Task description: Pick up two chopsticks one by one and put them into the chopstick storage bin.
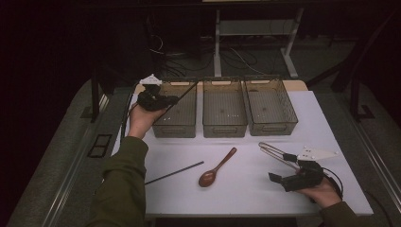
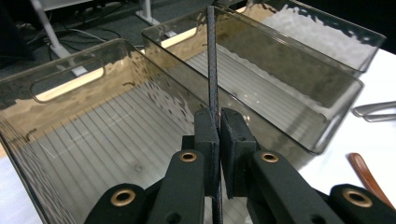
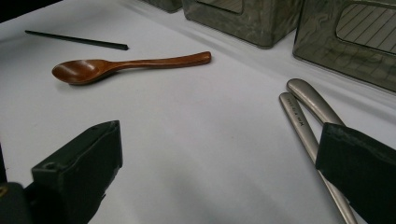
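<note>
My left gripper (image 1: 171, 100) (image 2: 219, 126) is shut on a thin black chopstick (image 2: 212, 65), which sticks up and forward from the jaws. It hovers over the leftmost of three smoky clear bins (image 1: 175, 124) (image 2: 70, 84). A second black chopstick (image 1: 174, 172) (image 3: 77, 39) lies flat on the white table. To its right rests a brown wooden spoon (image 1: 215, 168) (image 3: 116, 65). My right gripper (image 1: 282, 167) (image 3: 219, 172) stands open low over the table near the front right. Two metal utensil handles (image 1: 274, 151) (image 3: 303, 109) lie by its right jaw, which covers their near ends.
The middle bin (image 1: 224, 124) and the right bin (image 1: 272, 124) stand in a row at the back of the white table (image 1: 246, 189). Cables and desk legs (image 1: 217, 52) lie on the floor beyond. The table's edges fall off close at left and right.
</note>
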Demonstrator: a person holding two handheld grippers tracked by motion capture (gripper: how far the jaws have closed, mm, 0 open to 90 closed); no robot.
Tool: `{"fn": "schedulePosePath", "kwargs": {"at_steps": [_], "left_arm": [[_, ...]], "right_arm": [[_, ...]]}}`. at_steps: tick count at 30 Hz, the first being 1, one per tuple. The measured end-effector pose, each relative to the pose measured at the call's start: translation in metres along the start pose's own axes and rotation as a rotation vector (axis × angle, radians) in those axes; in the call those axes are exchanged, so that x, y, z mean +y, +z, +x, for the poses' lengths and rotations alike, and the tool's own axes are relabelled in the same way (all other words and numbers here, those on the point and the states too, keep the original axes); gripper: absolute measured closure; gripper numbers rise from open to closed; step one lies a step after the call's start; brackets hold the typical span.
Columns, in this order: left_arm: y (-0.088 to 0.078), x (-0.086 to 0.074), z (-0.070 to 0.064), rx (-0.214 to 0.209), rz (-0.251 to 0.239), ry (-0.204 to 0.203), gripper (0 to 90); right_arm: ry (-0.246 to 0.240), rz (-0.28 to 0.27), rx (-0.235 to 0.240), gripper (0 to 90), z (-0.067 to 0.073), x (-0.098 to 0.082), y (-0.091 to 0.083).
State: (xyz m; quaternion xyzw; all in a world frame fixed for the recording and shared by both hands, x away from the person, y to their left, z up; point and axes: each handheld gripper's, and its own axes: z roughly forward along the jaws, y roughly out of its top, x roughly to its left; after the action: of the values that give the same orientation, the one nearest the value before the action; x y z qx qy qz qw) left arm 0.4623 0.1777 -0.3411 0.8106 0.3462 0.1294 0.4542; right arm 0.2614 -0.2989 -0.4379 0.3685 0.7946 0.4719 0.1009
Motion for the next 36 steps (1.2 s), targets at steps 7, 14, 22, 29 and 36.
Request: {"fn": "schedulePosePath", "kwargs": {"at_steps": [7,14,22,29,36], "left_arm": [[0.012,0.005,0.01,0.036,-0.014,-0.022,85.0],[0.026,0.004,0.017,0.063,-0.033,-0.042,85.0],[0.041,-0.002,0.023,0.111,0.011,-0.039,84.9],[0.049,-0.006,0.027,0.161,0.066,-0.057,84.7],[0.051,-0.007,0.027,0.185,0.076,-0.071,80.1]], "right_arm": [[0.003,-0.001,0.003,0.0,0.0,0.0,0.0],[0.002,-0.001,0.003,0.0,-0.001,0.0,0.0],[0.002,0.0,0.004,0.0,-0.001,0.0,0.0],[0.003,-0.001,0.003,0.0,-0.002,0.0,0.0],[0.004,0.0,0.002,0.0,-0.002,-0.001,-0.001]]}}
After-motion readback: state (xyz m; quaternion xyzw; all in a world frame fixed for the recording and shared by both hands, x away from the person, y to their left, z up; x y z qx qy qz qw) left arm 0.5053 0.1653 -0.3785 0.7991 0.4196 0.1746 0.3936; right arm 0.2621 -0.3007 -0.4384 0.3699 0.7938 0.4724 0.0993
